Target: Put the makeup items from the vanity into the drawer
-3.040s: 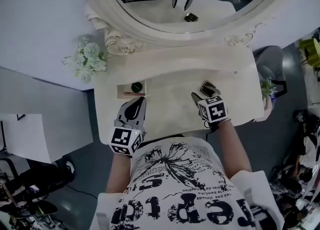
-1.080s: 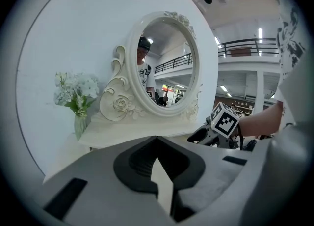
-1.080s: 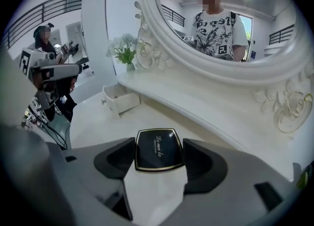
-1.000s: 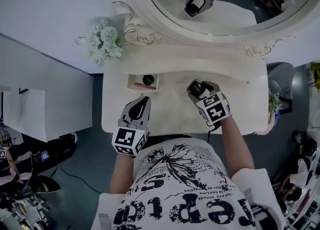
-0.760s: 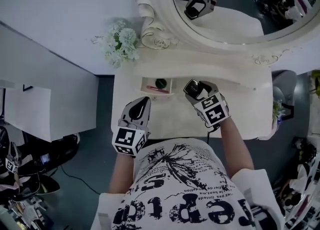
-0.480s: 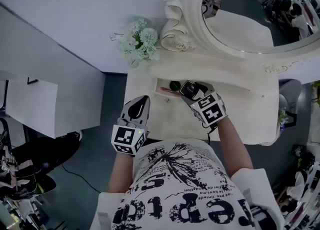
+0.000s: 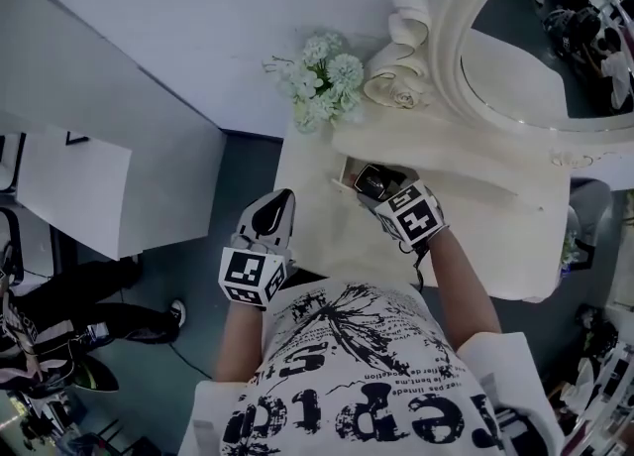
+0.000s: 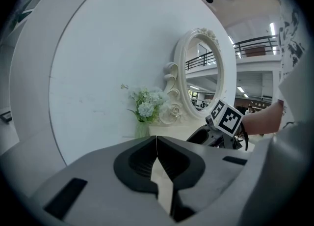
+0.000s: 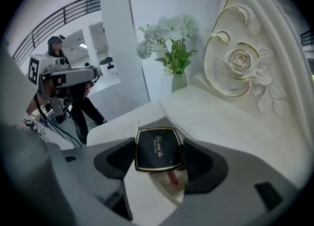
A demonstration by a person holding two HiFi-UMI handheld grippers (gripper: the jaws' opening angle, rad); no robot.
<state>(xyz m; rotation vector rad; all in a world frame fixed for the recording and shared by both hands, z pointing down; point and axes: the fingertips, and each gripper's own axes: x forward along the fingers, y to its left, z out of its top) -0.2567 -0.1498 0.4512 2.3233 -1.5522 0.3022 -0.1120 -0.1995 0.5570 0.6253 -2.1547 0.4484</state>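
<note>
A black square compact [image 7: 370, 183] with gold print sits between the jaws of my right gripper [image 7: 369, 184], which is shut on it. It hangs just over the small open drawer [image 7: 346, 171] set in the white vanity top [image 7: 475, 246]. In the right gripper view the compact [image 9: 158, 148] covers most of the drawer [image 9: 153, 186], and a red lipstick [image 9: 172, 177] lies inside below it. My left gripper [image 7: 281, 197] is shut on nothing, held off the vanity's left front corner, apart from the drawer. Its jaws [image 8: 157, 144] meet in the left gripper view.
A vase of pale flowers [image 7: 323, 75] stands at the vanity's back left, next to the carved oval mirror frame [image 7: 448, 48]. A white wall panel [image 7: 119, 186] stands left of the vanity. A person's legs [image 7: 79, 320] show on the floor at far left.
My right gripper has carried the compact leftward from the middle of the vanity top to above the drawer. The left gripper has stayed in place; the head view has swung left.
</note>
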